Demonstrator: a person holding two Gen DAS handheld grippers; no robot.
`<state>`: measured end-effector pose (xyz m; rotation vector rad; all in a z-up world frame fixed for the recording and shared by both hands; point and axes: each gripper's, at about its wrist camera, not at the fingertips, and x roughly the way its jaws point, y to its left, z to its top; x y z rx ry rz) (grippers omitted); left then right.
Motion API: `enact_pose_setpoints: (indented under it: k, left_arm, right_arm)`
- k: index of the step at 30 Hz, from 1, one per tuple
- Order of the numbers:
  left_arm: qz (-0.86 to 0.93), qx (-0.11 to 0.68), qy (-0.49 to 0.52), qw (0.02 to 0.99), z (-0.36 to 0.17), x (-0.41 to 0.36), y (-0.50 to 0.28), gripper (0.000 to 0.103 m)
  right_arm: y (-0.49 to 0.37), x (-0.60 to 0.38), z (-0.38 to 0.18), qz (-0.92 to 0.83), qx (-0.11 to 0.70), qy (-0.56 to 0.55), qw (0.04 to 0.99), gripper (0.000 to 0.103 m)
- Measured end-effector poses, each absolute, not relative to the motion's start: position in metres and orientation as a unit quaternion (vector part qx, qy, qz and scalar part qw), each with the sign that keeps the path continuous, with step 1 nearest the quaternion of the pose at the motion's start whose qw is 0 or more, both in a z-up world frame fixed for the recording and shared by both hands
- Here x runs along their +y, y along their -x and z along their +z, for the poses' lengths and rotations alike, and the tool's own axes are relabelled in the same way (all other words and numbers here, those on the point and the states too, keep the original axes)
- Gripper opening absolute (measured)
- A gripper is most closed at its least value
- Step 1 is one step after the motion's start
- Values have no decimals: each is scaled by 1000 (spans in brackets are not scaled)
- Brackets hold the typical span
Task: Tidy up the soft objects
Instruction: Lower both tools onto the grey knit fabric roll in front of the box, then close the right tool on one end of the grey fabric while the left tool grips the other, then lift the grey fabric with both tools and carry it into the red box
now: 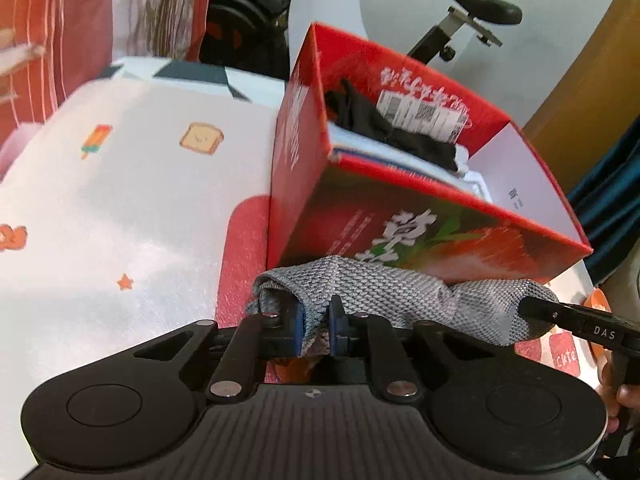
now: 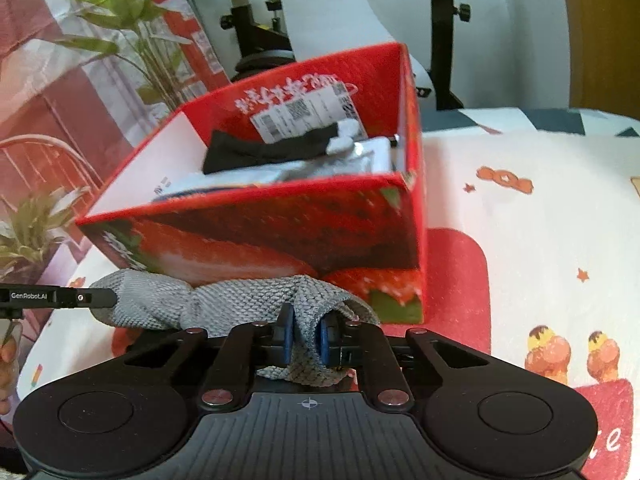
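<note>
Grey knitted cloth [image 1: 384, 292]: soft, coarse-weave piece, stretched sideways between the two grippers, just in front of the near wall of the box; its middle is bunched.
Left gripper [image 1: 316, 326]: blue pads [image 1: 299, 328] pinched tight on one end of the cloth, which folds down between them.
Right gripper [image 2: 305, 338]: jaws clamped on the other end of the cloth, a fold hanging below the pads [image 2: 323, 340].
Red strawberry box [image 2: 256, 232]: open-topped carton, standing on the table beyond the cloth, printed with strawberries and white lettering.
Box contents: black fabric item [image 2: 256, 150] lying on top of white and light grey pieces [image 2: 360, 156]; a white barcode label [image 2: 304, 116] on the far inner wall.
Table cover [image 1: 132, 184]: white with small cartoon prints and red patches; the box rests on it.
Background: exercise bike [image 1: 476, 20] on the far side; green plant [image 2: 132, 20] at far left in the right-hand view.
</note>
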<state>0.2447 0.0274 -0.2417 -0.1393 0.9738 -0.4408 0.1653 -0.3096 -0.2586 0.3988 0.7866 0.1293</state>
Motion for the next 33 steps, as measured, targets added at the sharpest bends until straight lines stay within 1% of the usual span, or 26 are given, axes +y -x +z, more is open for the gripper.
enact_pose_setpoints:
  k: [5,11,16,27,33]
  left_arm:
    - [-215,433,66,873,-224,29,-234,12]
    - [-220,396,84,887,-209,23,-219,10]
    - [-228,382,83,892,-198,16,-215,8]
    - [-255,327,60,908,-145,13,-215,8]
    - [-269,287,44,918,-114,1,-231,8]
  right_arm:
    - [-162,-307,-241,77,375,-192,904,11]
    - [-163,-301,-207,113,374,-156,907,11]
    - [-164,-303,-180,126,349,-155,916,11]
    - [-167,-319,-136,142,292,-183,928,11]
    - [-187,-328,-108,129,257,-147,946,11]
